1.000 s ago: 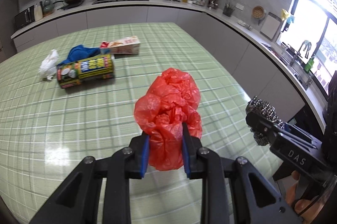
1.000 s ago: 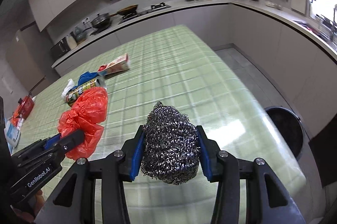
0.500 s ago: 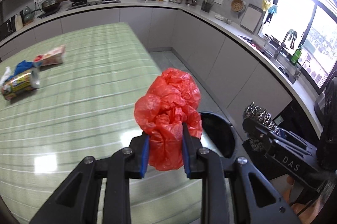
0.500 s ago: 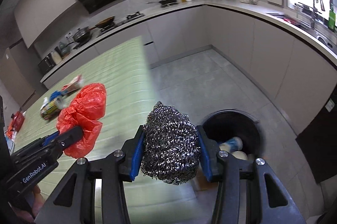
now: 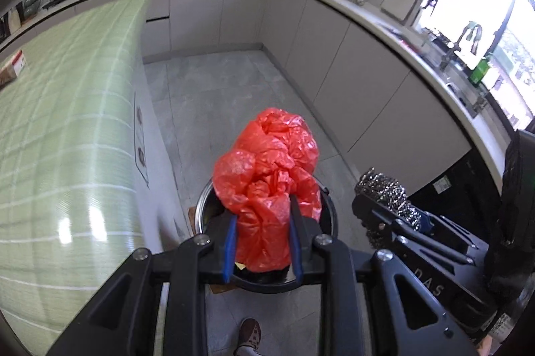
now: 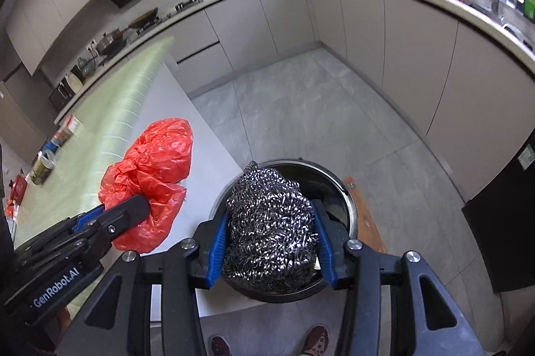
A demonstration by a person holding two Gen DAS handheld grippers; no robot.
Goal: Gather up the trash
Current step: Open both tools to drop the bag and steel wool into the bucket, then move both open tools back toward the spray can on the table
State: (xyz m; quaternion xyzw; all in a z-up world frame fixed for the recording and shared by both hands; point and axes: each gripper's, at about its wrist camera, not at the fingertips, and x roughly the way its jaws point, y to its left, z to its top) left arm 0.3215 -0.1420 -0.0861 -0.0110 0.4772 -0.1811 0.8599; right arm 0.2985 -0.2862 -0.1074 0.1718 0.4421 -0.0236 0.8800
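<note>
My left gripper (image 5: pixel 262 242) is shut on a crumpled red plastic bag (image 5: pixel 267 179) and holds it above the round black trash bin (image 5: pixel 329 222) on the floor. My right gripper (image 6: pixel 270 250) is shut on a steel wool scourer (image 6: pixel 271 222), also held over the bin (image 6: pixel 337 185). The right gripper with the scourer (image 5: pixel 384 195) shows at the right of the left wrist view. The left gripper with the bag (image 6: pixel 150 182) shows at the left of the right wrist view. The bin's inside is mostly hidden.
The green checked table (image 5: pixel 60 135) stands left of the bin, with a can (image 6: pixel 41 167) and a carton (image 6: pixel 68 127) on its far part. Grey floor tiles (image 6: pixel 317 108) and kitchen cabinets (image 5: pixel 367 72) lie beyond. My shoes (image 6: pixel 316 341) show at the bottom.
Both grippers have swung right, off the table and out over the floor, and now hang above the trash bin. Each still holds its load.
</note>
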